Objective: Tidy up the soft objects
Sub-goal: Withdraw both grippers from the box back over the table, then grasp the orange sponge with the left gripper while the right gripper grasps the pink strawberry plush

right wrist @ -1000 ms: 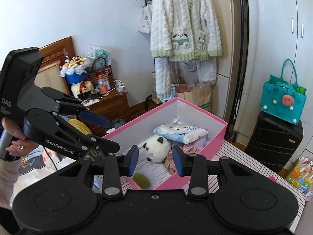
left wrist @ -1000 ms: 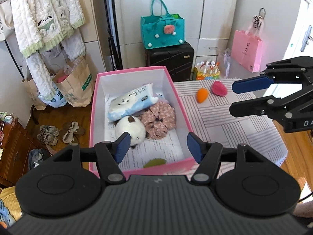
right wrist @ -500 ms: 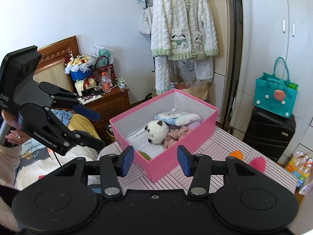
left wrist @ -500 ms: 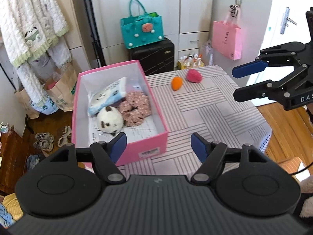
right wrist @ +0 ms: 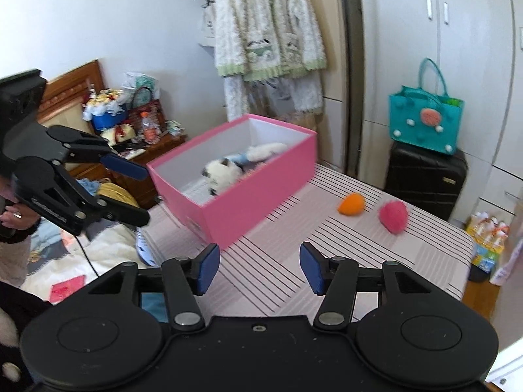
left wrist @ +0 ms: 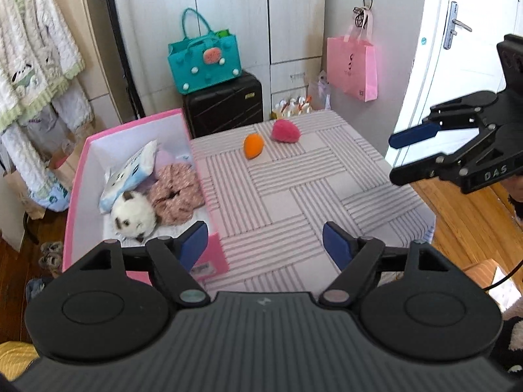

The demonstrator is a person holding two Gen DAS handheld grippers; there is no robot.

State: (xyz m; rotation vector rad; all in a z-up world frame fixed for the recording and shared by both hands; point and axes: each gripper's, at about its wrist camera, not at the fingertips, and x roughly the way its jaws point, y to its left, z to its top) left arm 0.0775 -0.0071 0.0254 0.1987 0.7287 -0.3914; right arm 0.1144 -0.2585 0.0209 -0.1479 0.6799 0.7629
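A pink box [left wrist: 143, 124] [right wrist: 261, 196] stands on the left of the striped table [left wrist: 294, 196] [right wrist: 294, 261]. Inside lie a white plush [left wrist: 134, 214] [right wrist: 220, 171], a pink scrunchie [left wrist: 178, 192] and a blue-white soft pack [left wrist: 130, 171]. An orange soft toy [left wrist: 253, 145] [right wrist: 351, 204] and a pink fluffy one [left wrist: 285, 131] [right wrist: 393, 216] rest side by side near the table's far edge. My left gripper [left wrist: 264, 245] [right wrist: 126, 191] hovers at the near edge, jaws opening, nothing between them. My right gripper [right wrist: 260, 268] [left wrist: 405, 156] hangs over the right side, jaws also opening and bare.
A black suitcase [left wrist: 225, 104] [right wrist: 425, 176] with a teal bag [left wrist: 204, 57] [right wrist: 425, 121] stands behind the table. A pink paper bag [left wrist: 353, 65] hangs on the wall. A fleecy jacket [right wrist: 268, 23] hangs at the left. Wooden floor [left wrist: 464, 222] lies right of the table.
Both grippers have pulled back from above the box to the table's near side and have opened wider. The box and the two toys now sit farther off in both views.
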